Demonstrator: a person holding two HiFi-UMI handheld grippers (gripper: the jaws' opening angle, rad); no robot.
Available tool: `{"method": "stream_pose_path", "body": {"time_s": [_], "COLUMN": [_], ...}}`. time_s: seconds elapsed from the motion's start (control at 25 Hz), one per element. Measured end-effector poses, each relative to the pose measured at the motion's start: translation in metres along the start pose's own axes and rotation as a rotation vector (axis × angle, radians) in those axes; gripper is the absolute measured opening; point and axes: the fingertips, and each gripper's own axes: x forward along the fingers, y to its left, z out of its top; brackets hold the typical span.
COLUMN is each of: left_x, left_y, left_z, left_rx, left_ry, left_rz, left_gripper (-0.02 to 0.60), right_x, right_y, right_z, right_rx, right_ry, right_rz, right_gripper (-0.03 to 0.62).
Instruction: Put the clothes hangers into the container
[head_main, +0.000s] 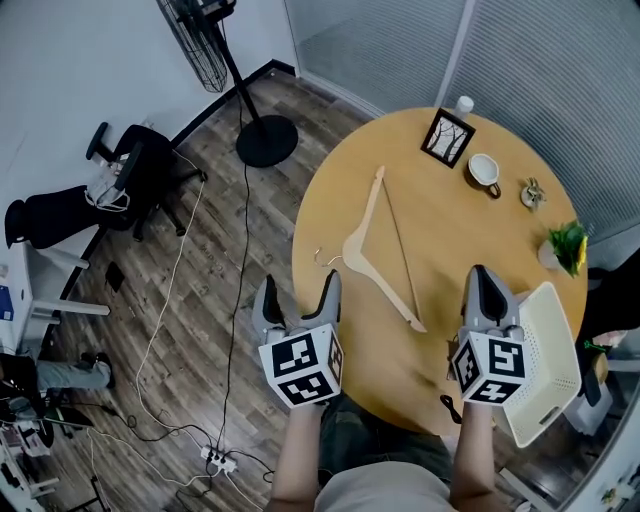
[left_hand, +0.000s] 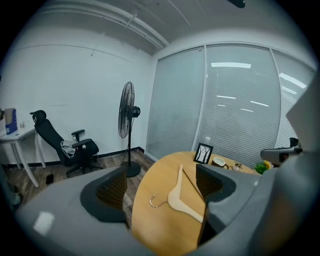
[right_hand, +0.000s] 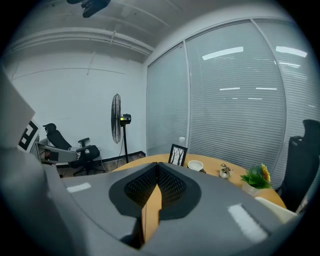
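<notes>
The left gripper (head_main: 299, 292) is held open and empty off the table's (head_main: 440, 215) near left edge; the right gripper (head_main: 481, 278) is closed on nothing. The hanger (head_main: 362, 246) is laid mid-table, the white container (head_main: 548, 365) at the near right edge.

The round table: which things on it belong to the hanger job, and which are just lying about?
For the job: wooden hanger, white container.
Just lying about: picture frame, cup, potted plant, small ornament.
</notes>
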Motion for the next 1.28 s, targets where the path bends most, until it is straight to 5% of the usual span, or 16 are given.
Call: {"method": "stream_pose_path", "body": {"time_s": [0.48,1.28], "left_x": [0.032,0.091], "left_y": [-0.035,-0.084], "left_z": [-0.054,-0.122], "left_rx": [-0.1,-0.125], "left_ry": [0.161,0.375], "left_rz": [-0.003,-0.008], "left_gripper": [0.436,0.434], "right_x": [0.007,0.021], "right_y": [-0.012,-0.039], "right_z": [-0.031,-0.061], "right_rx": [0.006,0.045], "right_ry": [0.072,0.139], "right_rz": [0.033,0.006], "right_gripper": [0.025,0.025]}}
